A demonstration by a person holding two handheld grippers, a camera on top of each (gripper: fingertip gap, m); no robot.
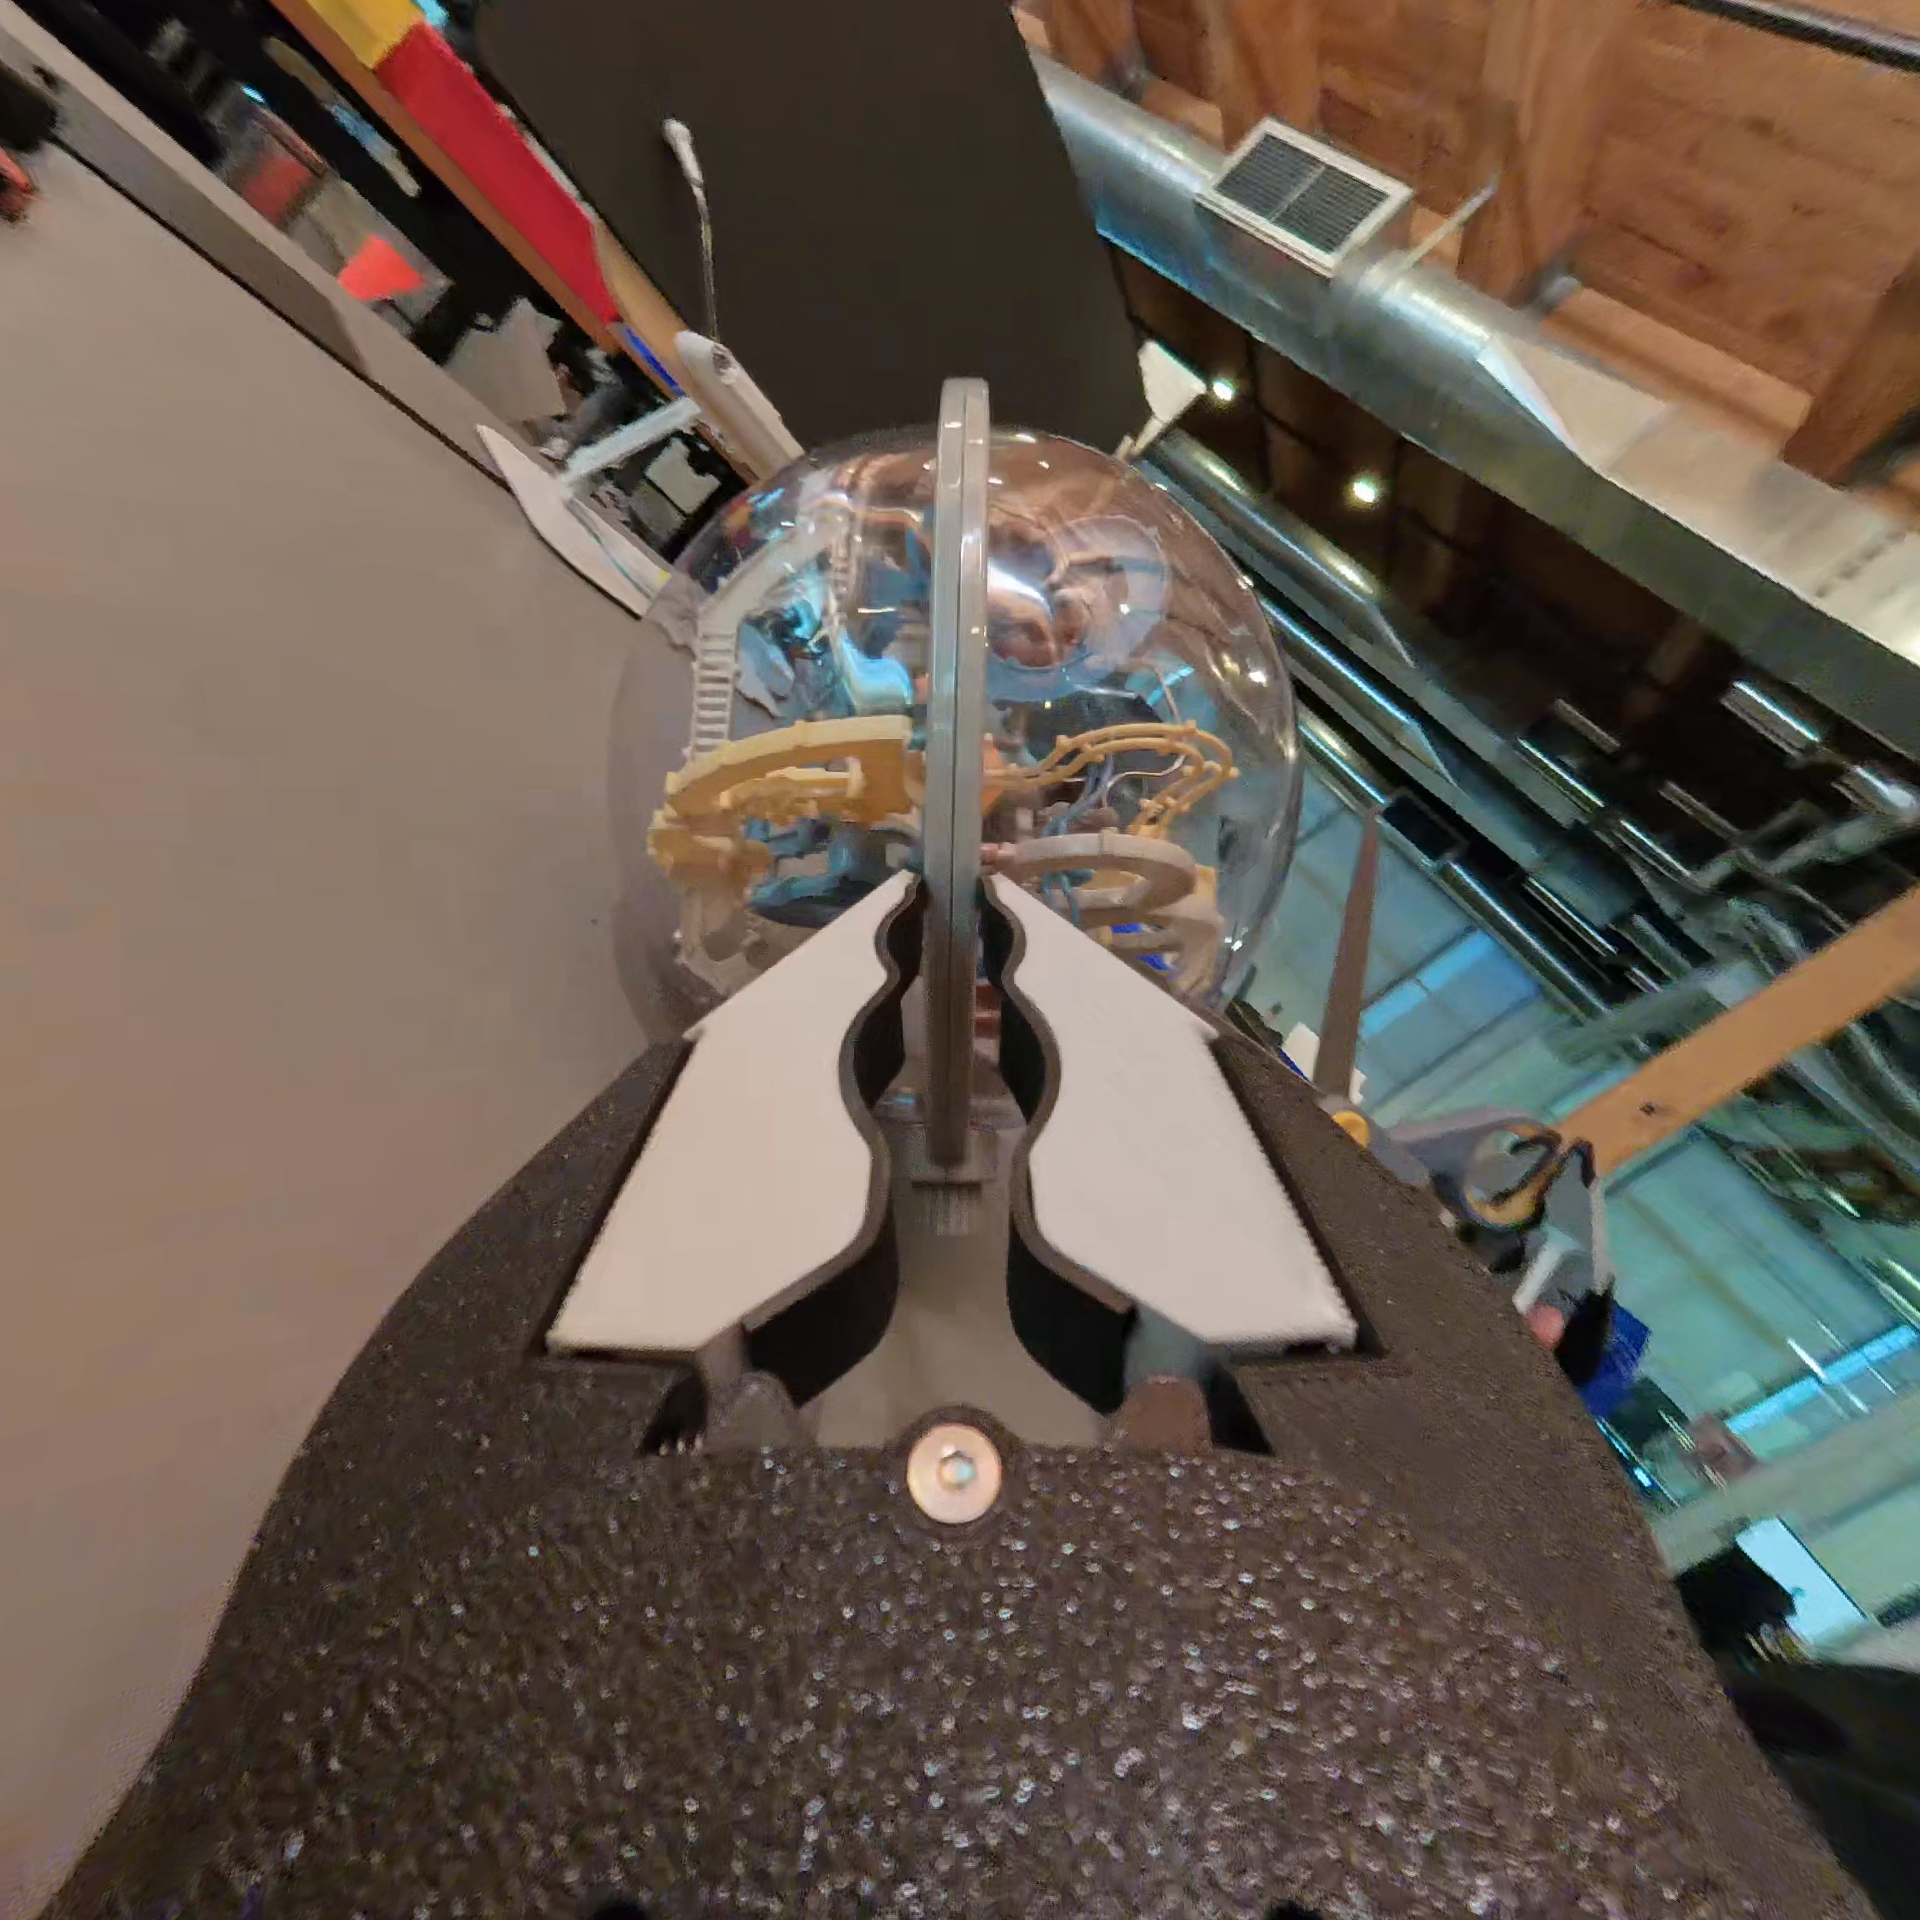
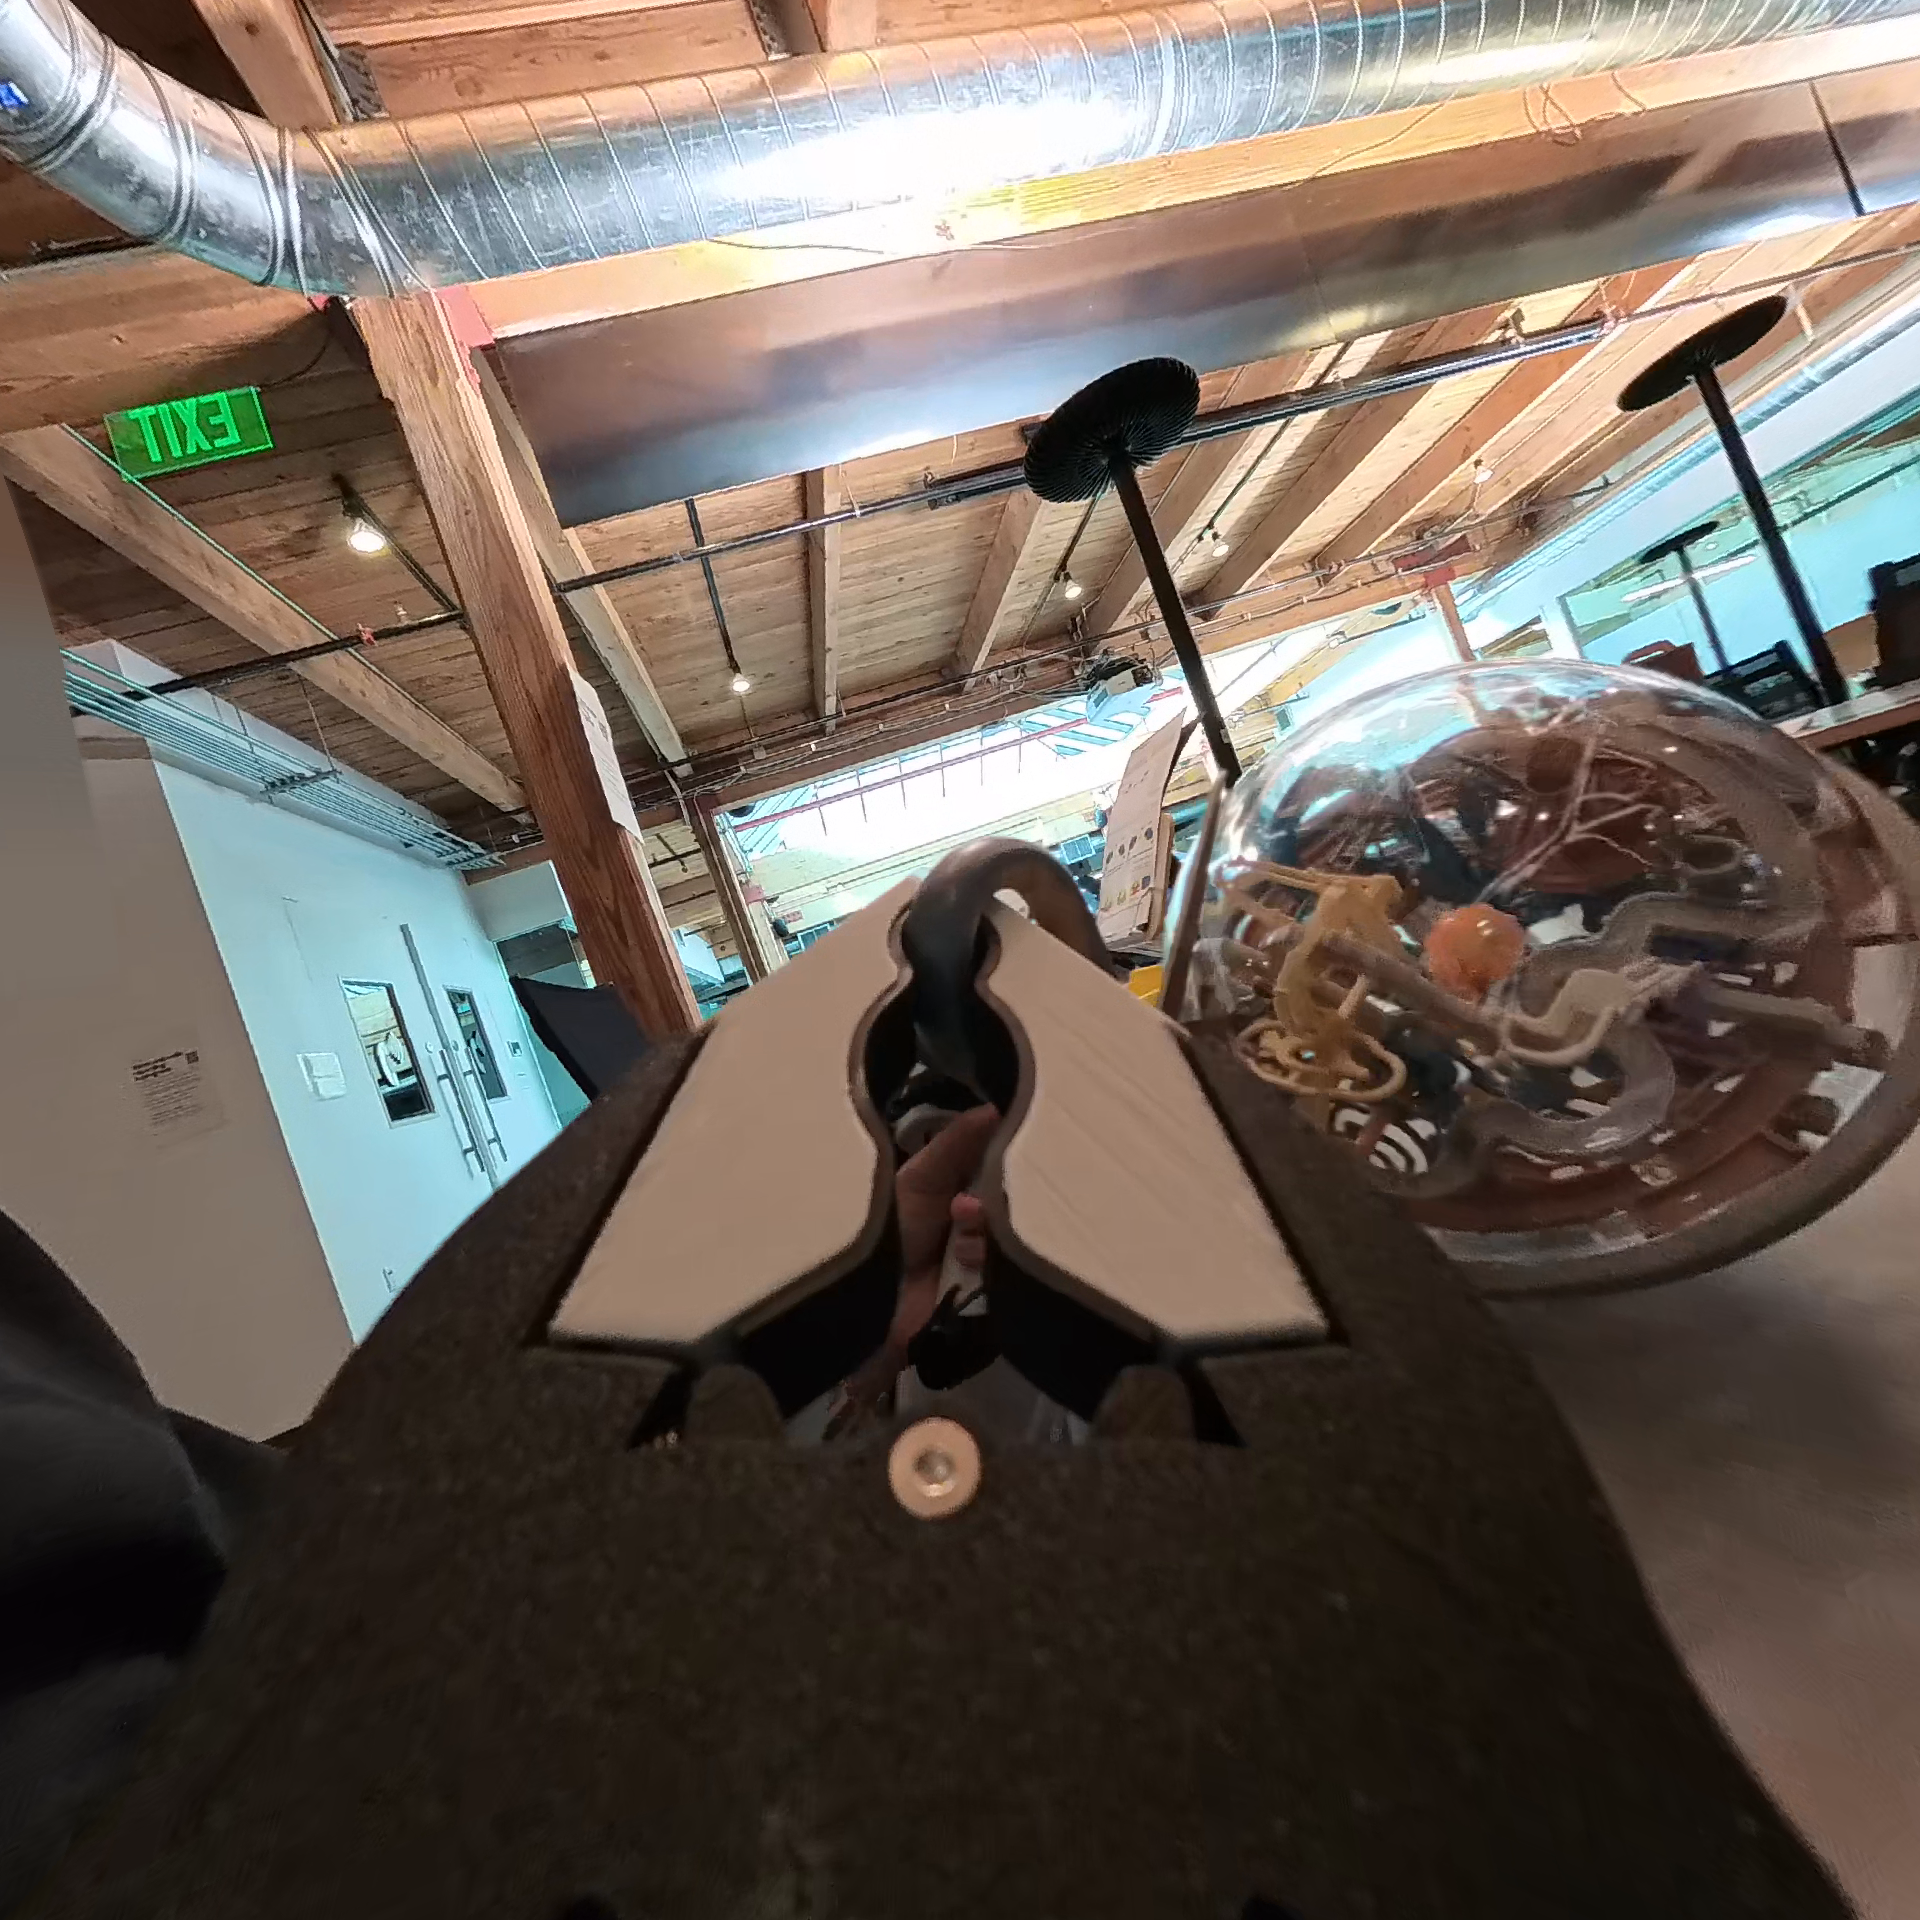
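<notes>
A clear plastic maze ball (image 1: 1122,644) with cream and blue tracks inside has a grey ring (image 1: 958,675) around its middle. My left gripper (image 1: 951,883) is shut on that ring, one white finger on each side of it. In the right wrist view the same ball (image 2: 1538,956) lies to the right of my right gripper (image 2: 951,914), apart from its fingers. The right gripper is shut on a dark curved band (image 2: 997,883) that arches over its tips. A hand (image 2: 935,1226) shows behind the gap between the fingers.
The ball is close to a grey tabletop (image 1: 260,831), which also shows in the right wrist view (image 2: 1714,1455). A black panel (image 1: 831,208) and a white device (image 1: 717,384) stand beyond it. A blurred grey and yellow object (image 1: 1507,1174) is at the right. A wooden post (image 2: 520,675) and black pole lamps (image 2: 1164,582) stand farther off. My hands' fingertips stand some 20 centimeters from each other.
</notes>
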